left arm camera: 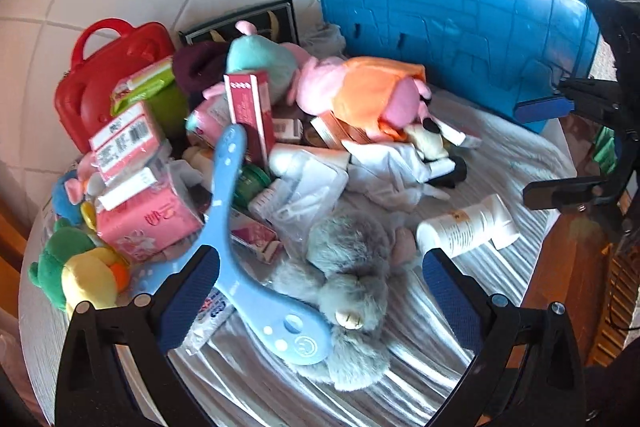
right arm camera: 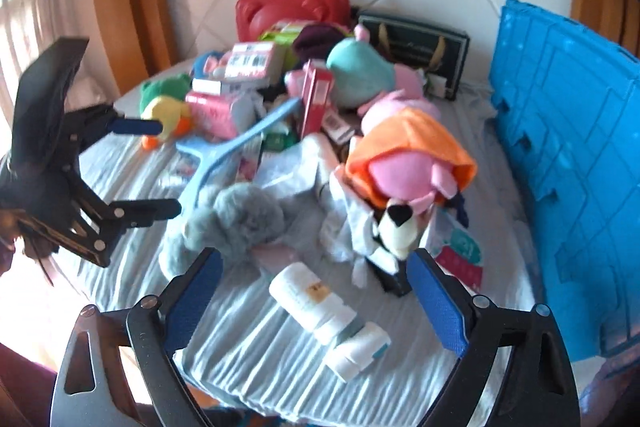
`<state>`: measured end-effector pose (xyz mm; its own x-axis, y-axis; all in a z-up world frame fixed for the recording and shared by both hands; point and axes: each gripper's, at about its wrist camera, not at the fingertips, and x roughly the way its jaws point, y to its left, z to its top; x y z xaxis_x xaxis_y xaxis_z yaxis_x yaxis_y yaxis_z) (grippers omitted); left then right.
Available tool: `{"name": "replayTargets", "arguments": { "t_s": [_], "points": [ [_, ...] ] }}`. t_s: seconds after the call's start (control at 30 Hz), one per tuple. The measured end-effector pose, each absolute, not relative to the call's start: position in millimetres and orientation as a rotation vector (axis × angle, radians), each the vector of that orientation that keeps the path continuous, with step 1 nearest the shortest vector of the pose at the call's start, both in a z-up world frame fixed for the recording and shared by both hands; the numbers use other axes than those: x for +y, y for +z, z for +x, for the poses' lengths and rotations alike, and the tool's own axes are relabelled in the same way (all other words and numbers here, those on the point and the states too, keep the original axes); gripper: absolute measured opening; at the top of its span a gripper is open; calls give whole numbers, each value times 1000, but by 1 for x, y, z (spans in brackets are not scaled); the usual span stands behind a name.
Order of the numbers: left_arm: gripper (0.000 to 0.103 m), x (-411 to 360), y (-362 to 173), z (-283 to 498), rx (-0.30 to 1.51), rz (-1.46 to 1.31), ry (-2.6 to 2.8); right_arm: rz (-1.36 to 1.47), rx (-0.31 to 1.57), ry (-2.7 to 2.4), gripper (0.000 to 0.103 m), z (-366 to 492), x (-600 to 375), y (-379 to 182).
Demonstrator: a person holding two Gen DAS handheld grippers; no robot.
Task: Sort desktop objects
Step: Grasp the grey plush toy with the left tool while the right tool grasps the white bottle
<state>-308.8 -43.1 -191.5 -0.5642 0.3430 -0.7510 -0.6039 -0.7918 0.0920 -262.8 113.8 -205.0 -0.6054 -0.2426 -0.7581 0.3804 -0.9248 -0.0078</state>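
Observation:
A heap of objects lies on a round table with a striped cloth [left arm camera: 472, 275]. My left gripper [left arm camera: 320, 291] is open and empty above a grey plush toy [left arm camera: 352, 267] and a light blue plastic hanger [left arm camera: 240, 227]. My right gripper [right arm camera: 314, 301] is open and empty above a white tube [right arm camera: 320, 311]; the tube also shows in the left wrist view [left arm camera: 464, 227]. A pink and orange plush [right arm camera: 408, 155] and the grey plush [right arm camera: 236, 219] lie just beyond it. Each gripper shows in the other's view: the right one [left arm camera: 560, 147], the left one [right arm camera: 160, 167].
A blue crate [left arm camera: 460, 27] stands at the table's right side, also in the right wrist view [right arm camera: 568, 155]. A red case [left arm camera: 116, 67], a dark box [right arm camera: 416, 47], pink packs [left arm camera: 148, 223], a green and yellow plush [left arm camera: 76, 275] and cartons crowd the far and left part.

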Motion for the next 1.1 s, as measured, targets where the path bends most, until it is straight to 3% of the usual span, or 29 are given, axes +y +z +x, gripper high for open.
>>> {"name": "replayTargets", "arguments": {
  "t_s": [0.2,0.33,0.47,0.6,0.7,0.8,0.83,0.87,0.9,1.1],
  "points": [
    [103,-22,-235,-334,504,-1126,2187,1337,347,-2348,84,-288,116,-270],
    [95,-12,-259,-349,527,-1207,2107,1388,443,-2232,82,-298,112,-295],
    [89,-11,-277,-357,514,-1283,2053,1398,509,-2156,78,-310,104,-308],
    [86,-11,-291,-359,503,-1324,2043,1447,531,-2090,66,-322,101,-325],
    [85,-6,-297,-355,522,-1327,2055,1441,549,-2100,66,-323,99,-328],
    [67,-5,-299,-354,452,-1325,2120,1447,531,-2143,62,-322,99,-329],
    [49,-5,-298,-353,433,-1316,2139,1449,524,-2161,60,-321,99,-328],
    [45,-5,-298,-354,410,-1327,2144,1453,519,-2177,52,-321,100,-327],
    [44,-7,-298,-354,387,-1337,2152,1458,511,-2194,45,-321,101,-326],
    [42,-18,-284,-342,325,-1295,2176,1474,372,-2285,45,-318,116,-308]
  ]
}}
